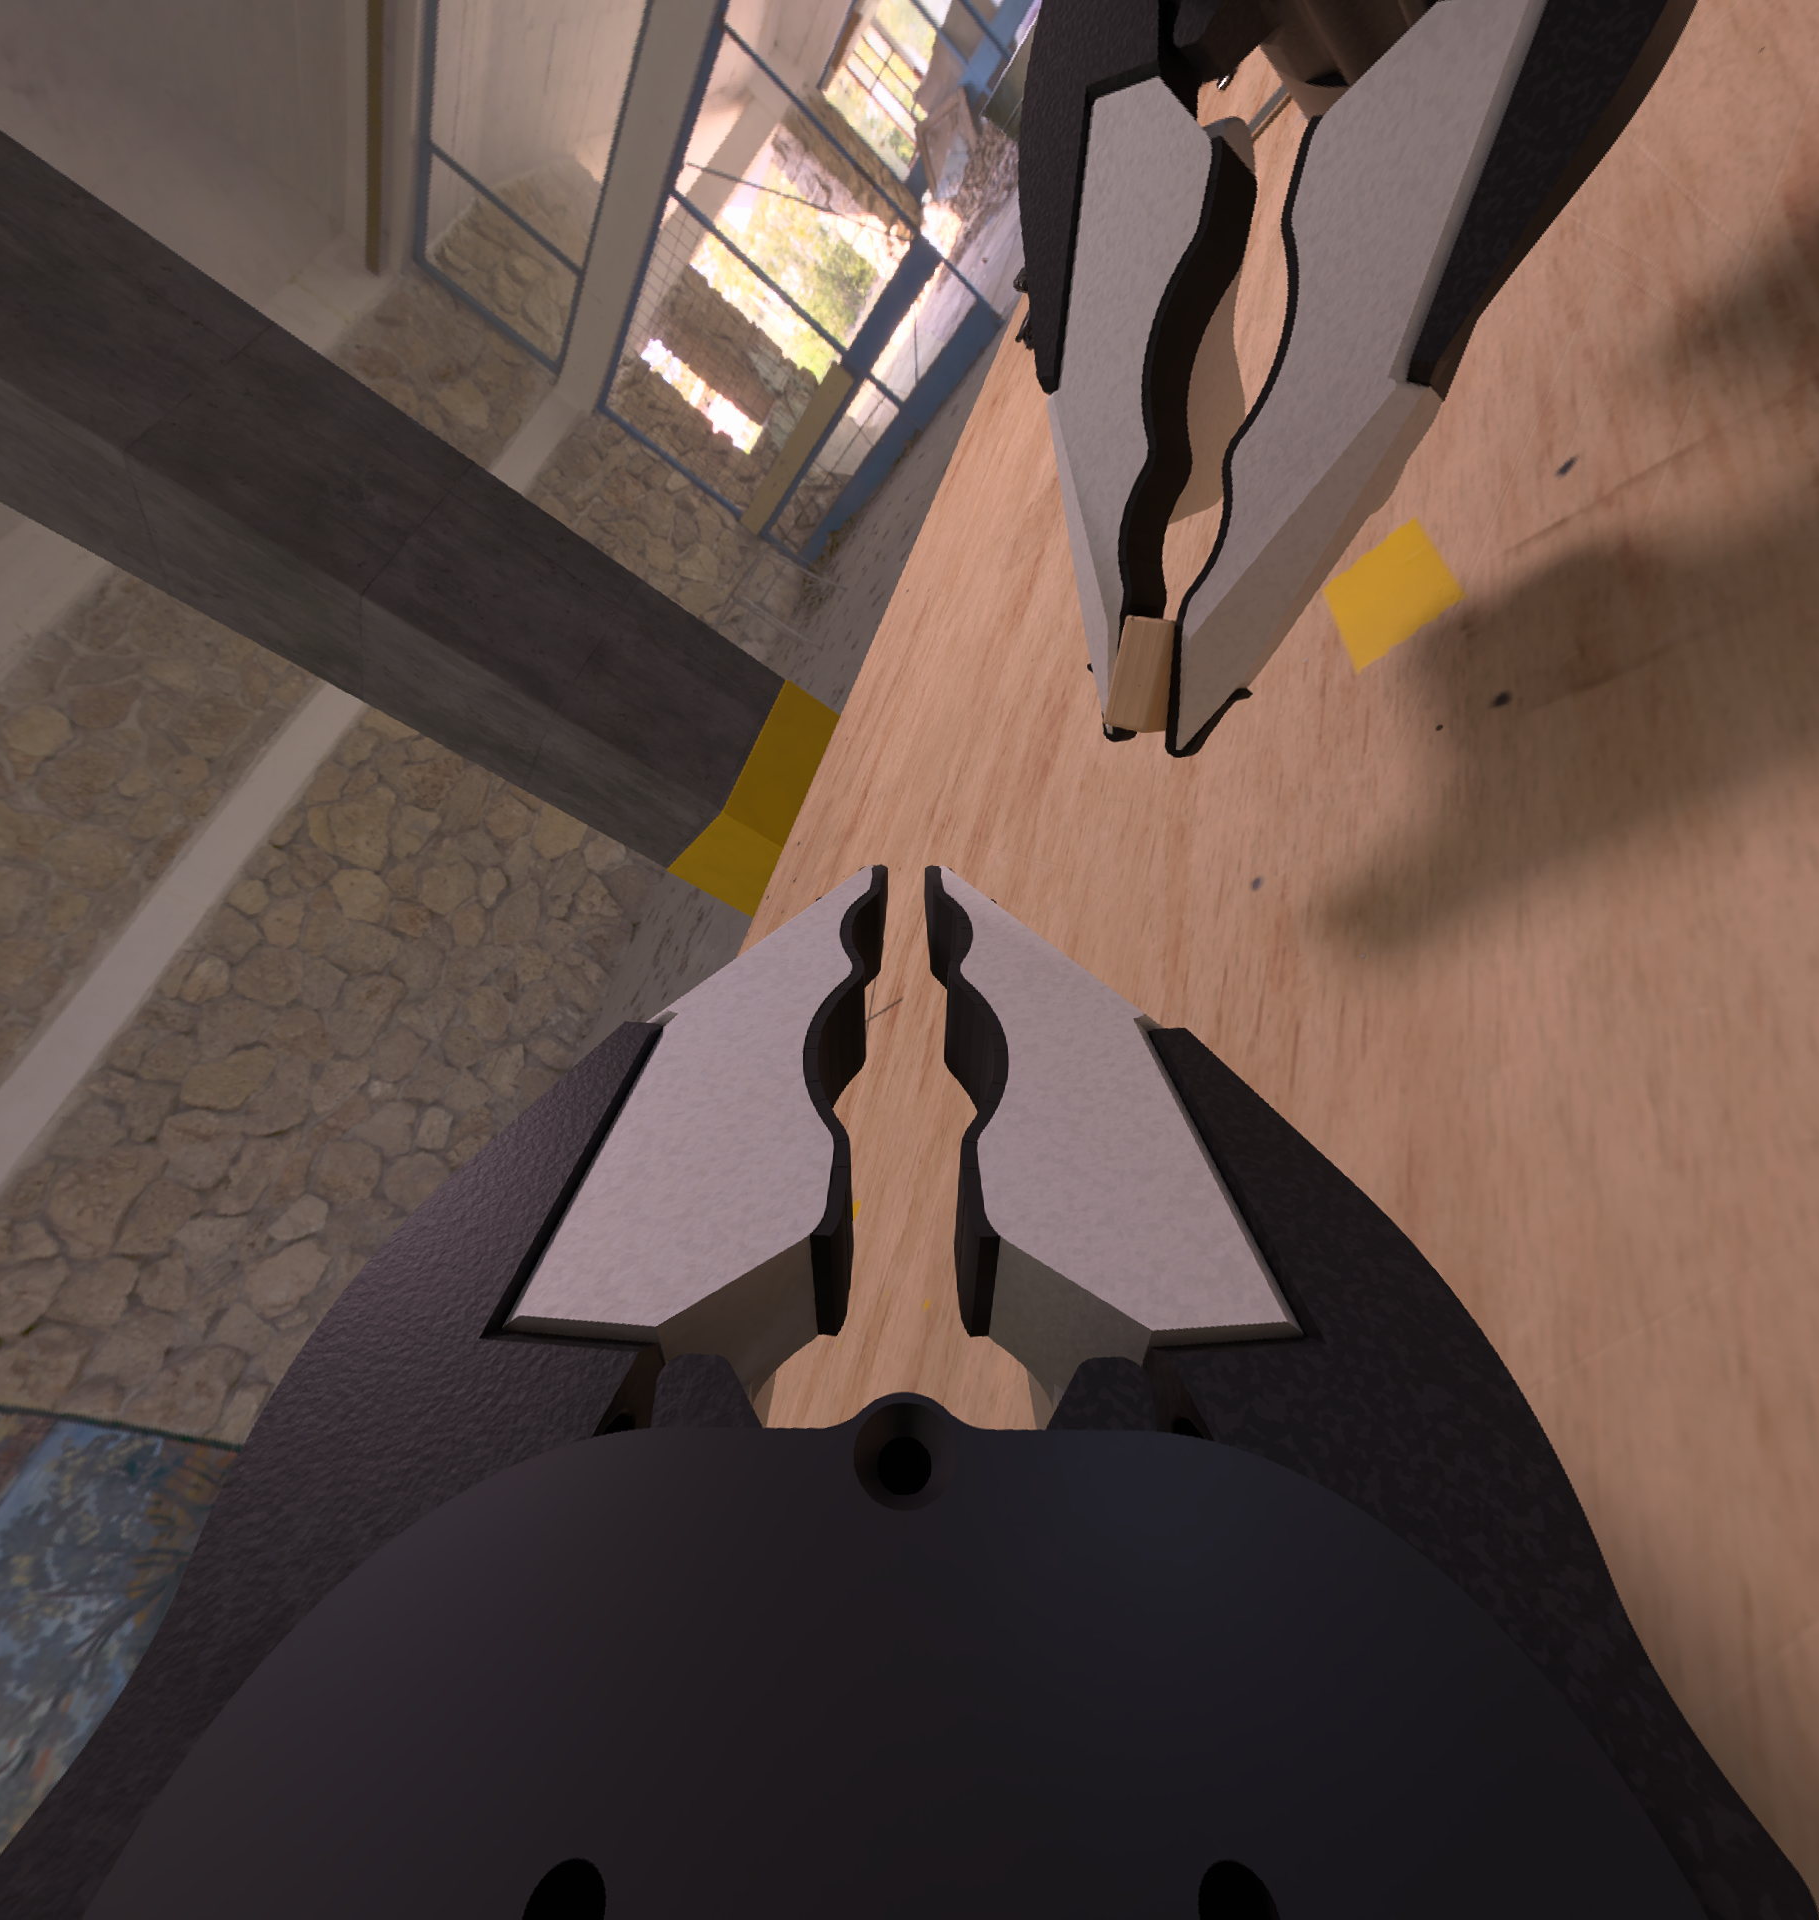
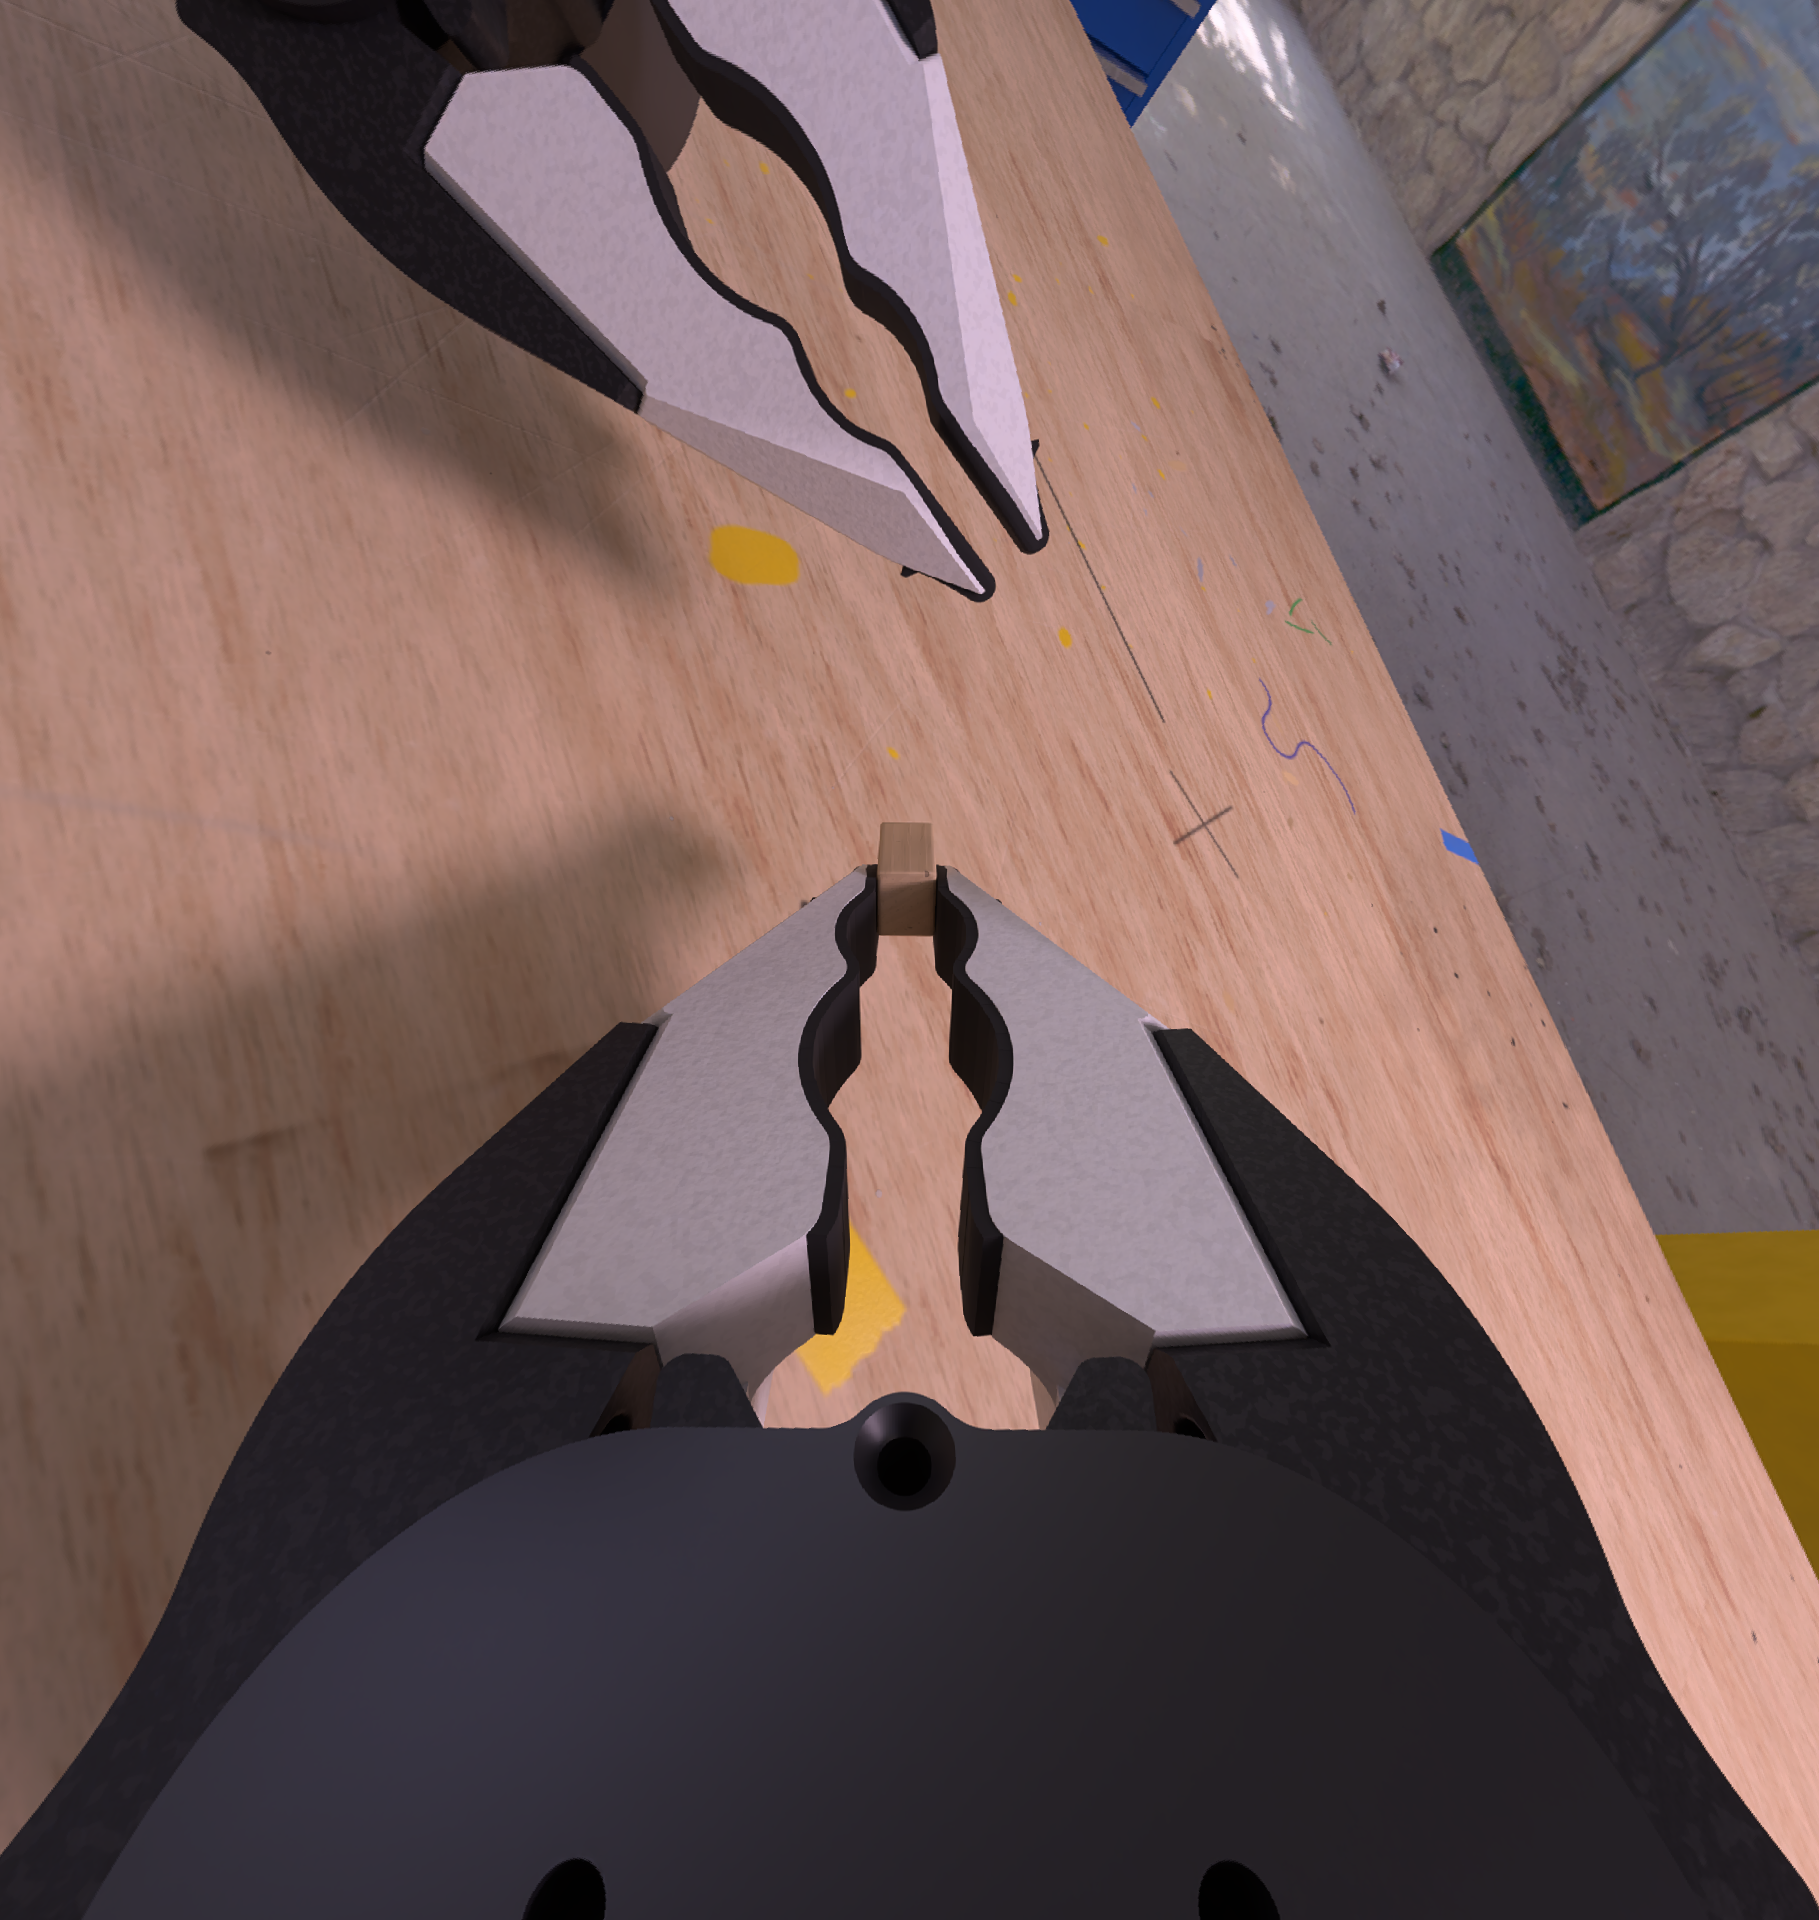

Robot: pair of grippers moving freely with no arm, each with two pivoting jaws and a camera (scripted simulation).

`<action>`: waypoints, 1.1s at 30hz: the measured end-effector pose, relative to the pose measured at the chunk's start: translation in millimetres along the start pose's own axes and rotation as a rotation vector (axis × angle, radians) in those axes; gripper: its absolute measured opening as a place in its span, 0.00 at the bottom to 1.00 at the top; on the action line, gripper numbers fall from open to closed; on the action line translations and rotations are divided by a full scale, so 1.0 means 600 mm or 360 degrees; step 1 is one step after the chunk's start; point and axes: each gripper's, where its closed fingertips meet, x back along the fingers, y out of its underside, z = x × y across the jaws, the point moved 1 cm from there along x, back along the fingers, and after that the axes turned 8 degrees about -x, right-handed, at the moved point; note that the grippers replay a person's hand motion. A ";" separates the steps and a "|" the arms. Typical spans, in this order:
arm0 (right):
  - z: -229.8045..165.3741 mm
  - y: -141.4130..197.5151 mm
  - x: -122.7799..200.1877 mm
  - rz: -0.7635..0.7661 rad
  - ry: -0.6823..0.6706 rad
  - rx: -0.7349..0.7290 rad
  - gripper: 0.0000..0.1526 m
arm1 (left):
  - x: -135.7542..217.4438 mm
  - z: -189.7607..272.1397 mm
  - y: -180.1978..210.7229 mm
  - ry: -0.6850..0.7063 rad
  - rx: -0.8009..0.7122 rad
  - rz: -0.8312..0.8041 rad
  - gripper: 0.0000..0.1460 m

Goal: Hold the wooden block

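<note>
A light wooden table (image 2: pixel 469 831) with paint spots stands before stone walls and a window. The block (image 2: pixel 905 878) is small, pale wood, with square faces, and sits between the tips of the right gripper (image 2: pixel 905 894), whose jaws pinch it above the table. The left gripper (image 1: pixel 905 894) is near, holds nothing, its jaws almost together with a narrow gap. Yellow tape (image 1: pixel 1391 592) lies on the table beside the right gripper.
</note>
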 end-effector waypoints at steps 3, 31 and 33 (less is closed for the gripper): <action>0.002 0.000 0.000 -0.0002 0.0009 0.0000 0.06 | 0.000 0.003 -0.001 0.0015 -0.0003 0.0006 0.05; -0.001 -0.007 -0.001 -0.0003 0.0195 0.0381 0.06 | -0.007 0.062 -0.019 0.0308 -0.0161 0.0090 0.10; -0.005 -0.007 -0.004 -0.0035 0.0205 0.0435 0.06 | -0.008 0.067 -0.020 0.0340 -0.0185 0.0082 0.10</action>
